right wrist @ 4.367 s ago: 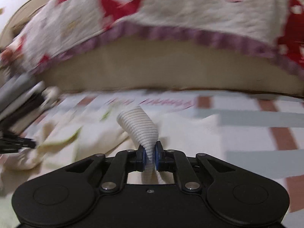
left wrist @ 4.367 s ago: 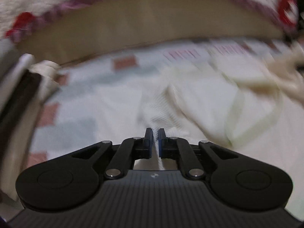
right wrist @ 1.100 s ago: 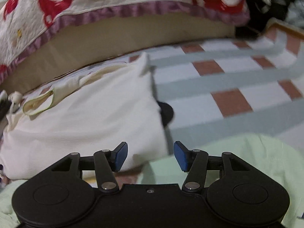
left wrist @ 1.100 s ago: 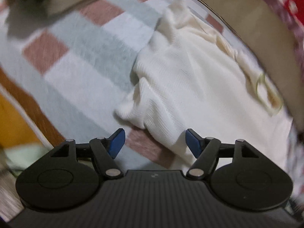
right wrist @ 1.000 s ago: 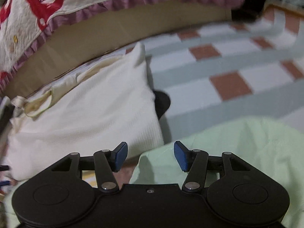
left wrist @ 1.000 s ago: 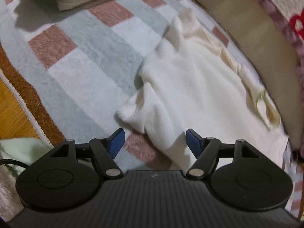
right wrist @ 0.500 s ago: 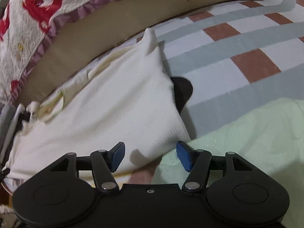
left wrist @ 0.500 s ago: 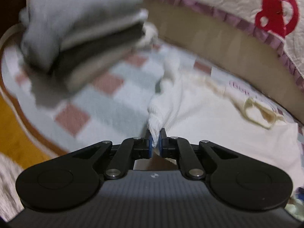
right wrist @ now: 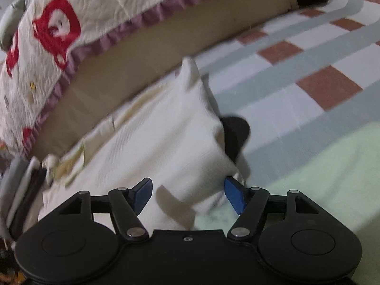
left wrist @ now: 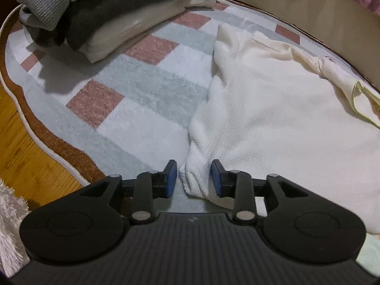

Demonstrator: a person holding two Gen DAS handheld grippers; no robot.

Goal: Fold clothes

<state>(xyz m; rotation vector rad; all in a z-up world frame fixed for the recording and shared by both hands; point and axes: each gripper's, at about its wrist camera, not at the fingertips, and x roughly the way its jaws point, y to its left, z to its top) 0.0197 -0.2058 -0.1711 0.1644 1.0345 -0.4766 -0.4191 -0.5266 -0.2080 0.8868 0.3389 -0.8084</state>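
Left gripper (left wrist: 194, 178) newly parted around the released cream garment (left wrist: 273, 109) corner; right gripper (right wrist: 188, 196) wider.

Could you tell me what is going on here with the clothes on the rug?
A person is folding a cream knit garment on a checked rug, with a tool in each hand. The left tool has just been opening; a bunched corner of the garment sits between its pads, no longer pinched. The right tool stands open over the garment's other near corner. A stack of folded clothes waits at the rug's far left.
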